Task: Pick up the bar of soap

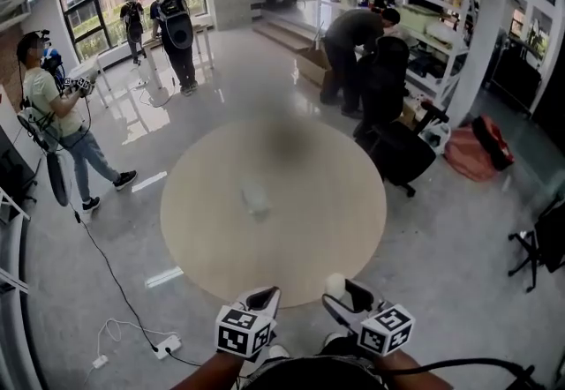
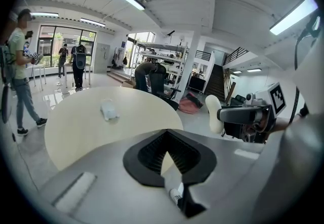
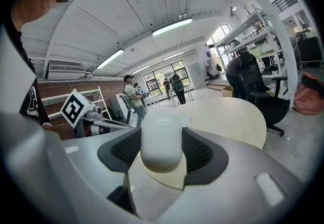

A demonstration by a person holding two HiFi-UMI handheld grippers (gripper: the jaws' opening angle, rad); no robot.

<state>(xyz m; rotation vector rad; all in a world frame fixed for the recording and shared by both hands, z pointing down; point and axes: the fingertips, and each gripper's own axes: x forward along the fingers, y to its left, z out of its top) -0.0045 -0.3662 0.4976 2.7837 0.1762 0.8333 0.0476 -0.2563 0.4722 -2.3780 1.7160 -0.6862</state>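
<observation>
A white, rounded bar of soap [image 3: 161,139] stands between the two black ribbed pads of my right gripper [image 3: 162,153], which is shut on it. In the head view the soap [image 1: 335,284] sticks up from the right gripper [image 1: 340,291] just over the near edge of the round beige table [image 1: 300,229]. From the left gripper view the soap [image 2: 213,112] hangs off the table's right side. My left gripper [image 1: 265,296] is held beside the right one; its jaws [image 2: 166,139] meet at the tips with nothing between them. A small white object [image 1: 254,198] lies mid-table.
A black office chair [image 1: 393,146] stands at the table's far right, with a person bent over a box behind it. Another person [image 1: 62,119] with grippers stands on the left. A power strip and cable [image 1: 163,346] lie on the floor near left.
</observation>
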